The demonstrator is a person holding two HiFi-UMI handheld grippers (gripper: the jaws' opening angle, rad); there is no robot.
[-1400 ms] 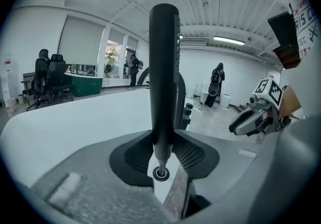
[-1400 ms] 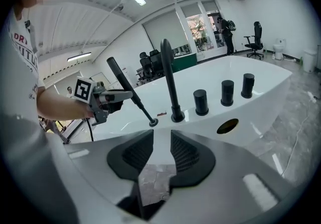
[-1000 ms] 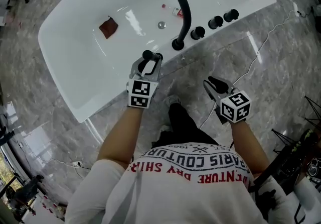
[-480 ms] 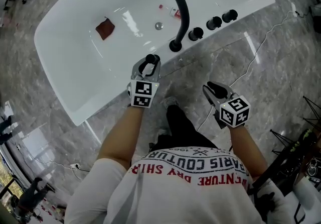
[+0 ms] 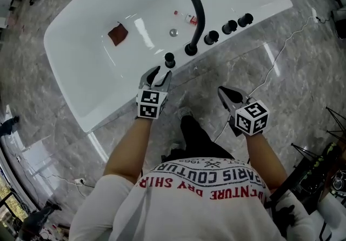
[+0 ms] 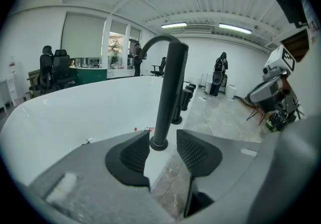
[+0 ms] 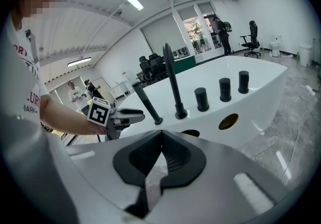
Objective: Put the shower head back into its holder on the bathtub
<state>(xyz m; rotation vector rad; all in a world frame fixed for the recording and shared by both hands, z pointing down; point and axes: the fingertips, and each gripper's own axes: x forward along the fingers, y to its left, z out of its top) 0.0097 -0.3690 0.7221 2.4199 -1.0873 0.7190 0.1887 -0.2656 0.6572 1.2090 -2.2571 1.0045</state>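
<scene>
Two grippers are held over the grey marble floor [image 5: 303,72] at the near side of a white bathtub [image 5: 81,72], which fills the upper half of the head view. Inside the bathtub three things are seen. A dark red cloth [image 5: 118,33] lies at the left of the basin, a round metal drain [image 5: 173,32] in the middle, and a small red and white item [image 5: 186,17] near the top, under the curved black faucet [image 5: 195,7]. The shower head [image 5: 170,60] is stood upright in its holder [image 6: 159,144] on the bathtub's near rim, just left of the faucet's base. Three black knobs [image 5: 230,26] are lined up on the rim to the right. The left gripper [image 5: 160,72] is placed just below the shower head. Its jaws have just been opening and are spread wide, with the black stem between the pads but touched by neither. The right gripper [image 5: 224,92] is held at the lower right, apart from the bathtub. Its jaws have just been closing and are pressed together with nothing between them.
</scene>
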